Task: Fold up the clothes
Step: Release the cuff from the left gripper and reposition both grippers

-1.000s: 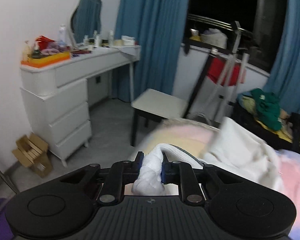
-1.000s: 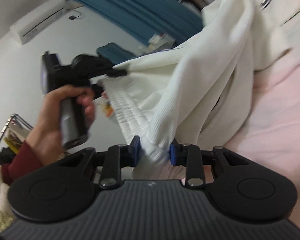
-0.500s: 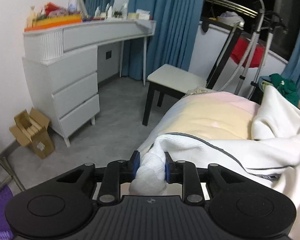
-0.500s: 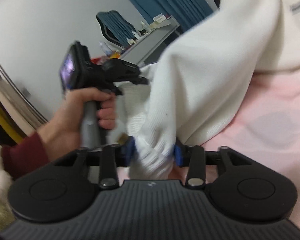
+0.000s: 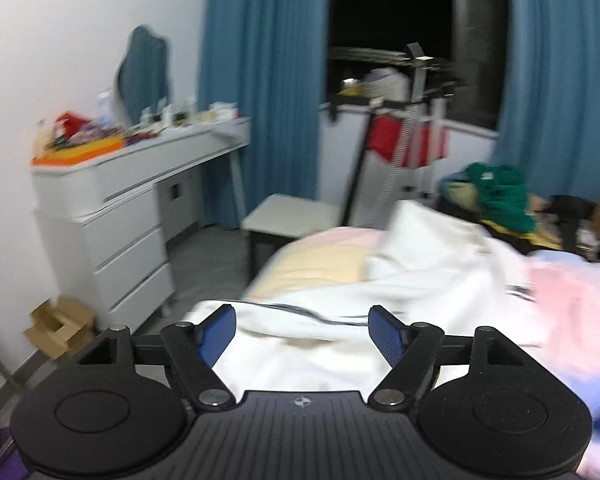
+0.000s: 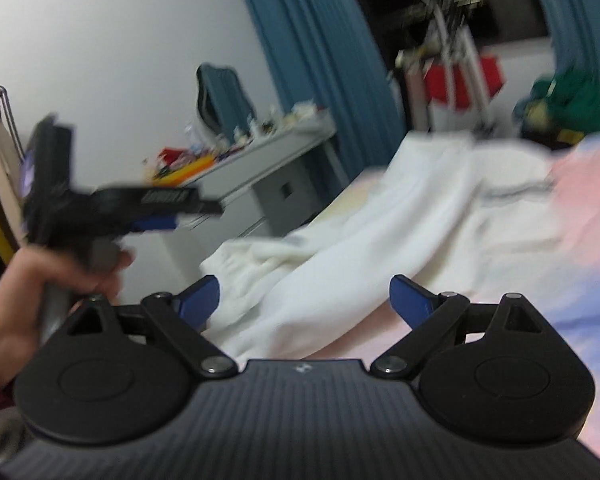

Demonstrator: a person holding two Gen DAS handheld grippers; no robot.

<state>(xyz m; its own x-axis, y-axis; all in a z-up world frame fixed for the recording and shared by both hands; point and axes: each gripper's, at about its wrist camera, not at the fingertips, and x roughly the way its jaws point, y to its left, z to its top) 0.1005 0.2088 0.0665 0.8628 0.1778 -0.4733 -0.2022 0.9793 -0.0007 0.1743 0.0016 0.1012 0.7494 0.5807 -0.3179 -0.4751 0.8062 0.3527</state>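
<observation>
White knit fabric fills the space ahead of both my grippers: the garment [image 5: 420, 264] lies loose and rumpled on the bed [image 5: 572, 300], over a pink and pale-yellow blanket. My left gripper [image 5: 302, 330] has its blue pads spread wide apart, gripping nothing, with the garment's near edge just under and beyond them. My right gripper [image 6: 304, 300] is likewise spread wide and empty, with a long fold of the garment [image 6: 380, 240] running between and past its fingers. From the right wrist view, that fold stretches from the near left up toward the far right, where a thin grey stripe crosses the cloth. In the same view I see my left hand [image 6: 24, 292] gripping its handle, off to the left of the bed. On the white dresser [image 5: 112, 216] an orange tray [image 5: 80, 154] holds small blurred items I cannot identify. A cardboard box [image 5: 58, 330] sits on the floor beside the dresser.
</observation>
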